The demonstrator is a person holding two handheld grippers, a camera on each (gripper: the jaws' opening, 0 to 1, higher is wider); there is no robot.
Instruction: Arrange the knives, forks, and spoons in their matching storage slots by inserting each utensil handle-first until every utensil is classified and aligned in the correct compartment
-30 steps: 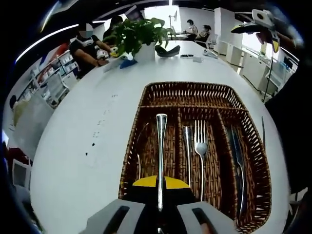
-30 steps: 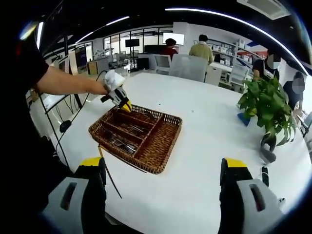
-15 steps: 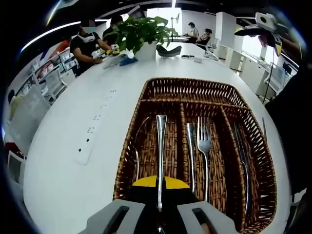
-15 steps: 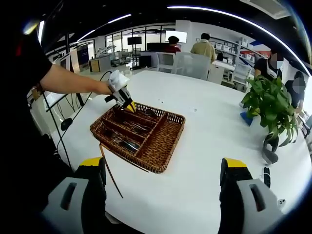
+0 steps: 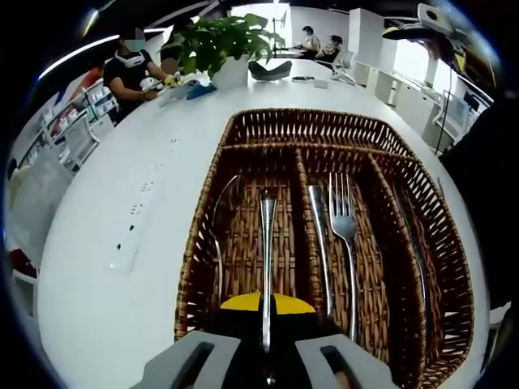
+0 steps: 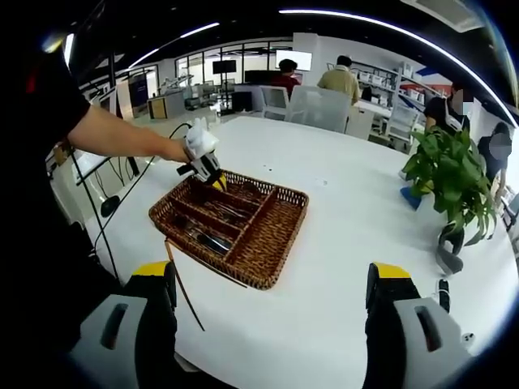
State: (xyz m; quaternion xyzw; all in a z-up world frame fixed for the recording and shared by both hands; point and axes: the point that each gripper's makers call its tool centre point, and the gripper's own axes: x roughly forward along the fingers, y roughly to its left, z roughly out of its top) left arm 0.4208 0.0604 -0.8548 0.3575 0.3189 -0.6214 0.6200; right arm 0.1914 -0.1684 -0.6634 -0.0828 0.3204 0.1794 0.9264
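Note:
My left gripper (image 5: 268, 356) is shut on a silver utensil (image 5: 268, 259); its handle points forward over the left slot of the wicker tray (image 5: 203, 219), and its head is hidden between the jaws. A thin silver piece (image 5: 217, 243) lies in that slot. The middle slot holds a fork (image 5: 345, 227) and another handle (image 5: 319, 235). A dark knife (image 5: 418, 267) lies in the right slot. In the right gripper view, my right gripper (image 6: 272, 324) stands open above the table, well back from the tray (image 6: 276, 243). The left gripper (image 6: 204, 166) hangs over the tray's far end.
A thin dark utensil (image 6: 182, 292) lies on the white table beside the tray's near side. A potted plant (image 6: 450, 174) stands at the table's far end, with a dark object (image 6: 446, 243) next to it. People sit around the room. Small socket holes (image 5: 134, 235) mark the tabletop left of the tray.
My left gripper has come forward and lower over the tray, so the held utensil's handle now reaches into the left slot. The right gripper has stayed put.

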